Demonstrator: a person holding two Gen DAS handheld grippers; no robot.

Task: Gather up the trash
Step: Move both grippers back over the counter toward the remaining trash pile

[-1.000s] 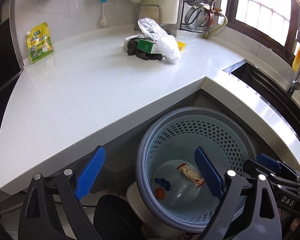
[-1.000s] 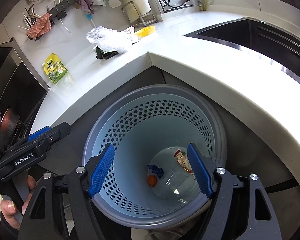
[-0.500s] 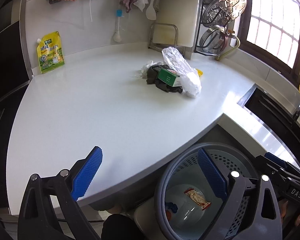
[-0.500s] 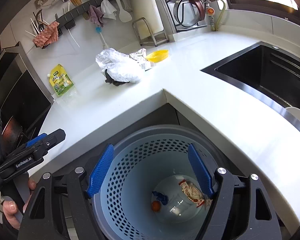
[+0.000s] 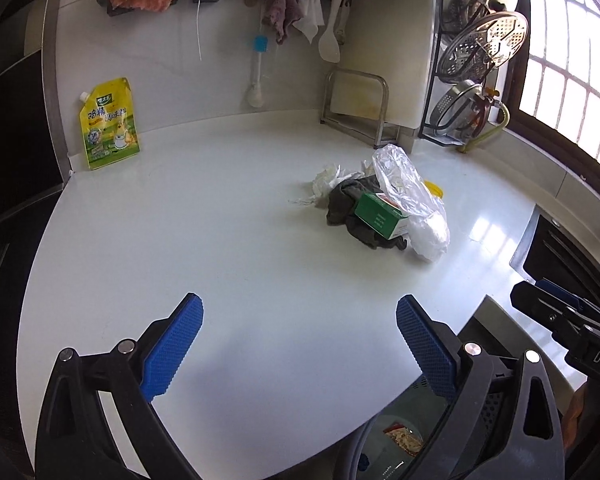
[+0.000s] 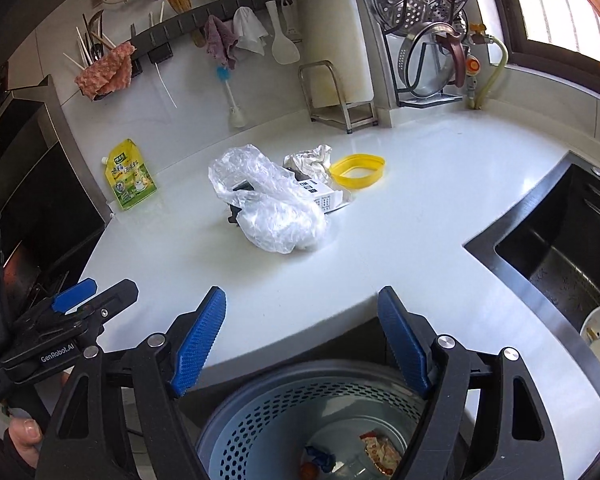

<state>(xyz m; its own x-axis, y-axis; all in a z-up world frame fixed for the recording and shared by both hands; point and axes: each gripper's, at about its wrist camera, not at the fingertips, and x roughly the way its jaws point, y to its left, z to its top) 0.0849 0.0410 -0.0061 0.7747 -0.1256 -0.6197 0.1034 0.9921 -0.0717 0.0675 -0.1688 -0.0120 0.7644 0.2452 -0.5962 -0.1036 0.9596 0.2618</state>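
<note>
While both of my grippers hang empty above the near edge of the white counter (image 5: 148, 240), the trash I am after sits well apart from them, toward the far right of the worktop. At the far left a yellow seasoning pouch (image 5: 109, 124) leans upright against the wall; it looks like a kitchen supply kept there on purpose, so I judge it is not mine to collect. My left gripper (image 5: 298, 344) has its blue pads spread wide with nothing between them, hovering over bare counter and pointed toward the heap. Further right lies the pile itself: a crumpled white tissue (image 5: 328, 178), a dark cloth (image 5: 346, 210), a green box (image 5: 380, 216) resting on that cloth, and a clear plastic bag (image 5: 414, 204) draped over the box. A yellow ring (image 6: 357, 165) sits just beside the pile on its far right. They are heaped together, touching, which should let me take one piece after another. My right gripper (image 6: 302, 334) is likewise spread and holding nothing, poised above the blue perforated bin (image 6: 284, 412). That bin stands below the counter's inner corner, close under the edge, and a snack wrapper (image 6: 382, 450) already lies at its bottom.
</note>
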